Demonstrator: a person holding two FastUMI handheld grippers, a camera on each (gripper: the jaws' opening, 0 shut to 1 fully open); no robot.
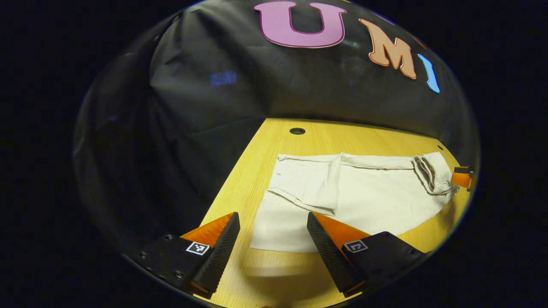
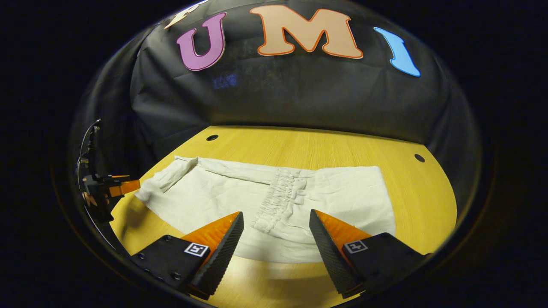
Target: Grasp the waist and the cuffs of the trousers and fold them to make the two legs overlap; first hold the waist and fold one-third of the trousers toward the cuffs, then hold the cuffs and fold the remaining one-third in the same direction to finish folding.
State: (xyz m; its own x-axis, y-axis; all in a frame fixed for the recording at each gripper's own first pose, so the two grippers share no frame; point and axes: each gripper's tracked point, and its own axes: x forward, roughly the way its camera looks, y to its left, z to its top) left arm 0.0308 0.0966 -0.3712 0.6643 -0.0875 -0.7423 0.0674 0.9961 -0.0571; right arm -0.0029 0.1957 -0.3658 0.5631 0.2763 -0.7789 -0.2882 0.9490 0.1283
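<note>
Cream trousers (image 2: 274,205) lie flat across the wooden tabletop (image 2: 325,145), one end near its left edge. Both the left hand-held gripper (image 1: 273,229) and right hand-held gripper (image 2: 276,229) hover above the near edge, fingers spread, holding nothing.

- No word, number or brand on the table or the cloth can be read.
- Left gripper (image 1: 273,222): each finger base carries a small black-and-white square marker, one on the left (image 1: 198,248) and one on the right (image 1: 355,246). Each is a coded pattern, not letters.
- Right gripper (image 2: 276,220): the same kind of coded square sits on its two finger bases, left (image 2: 196,249) and right (image 2: 356,247).
- Booth wall: a faint bluish patch (image 1: 223,78) is too blurred to read.
</note>
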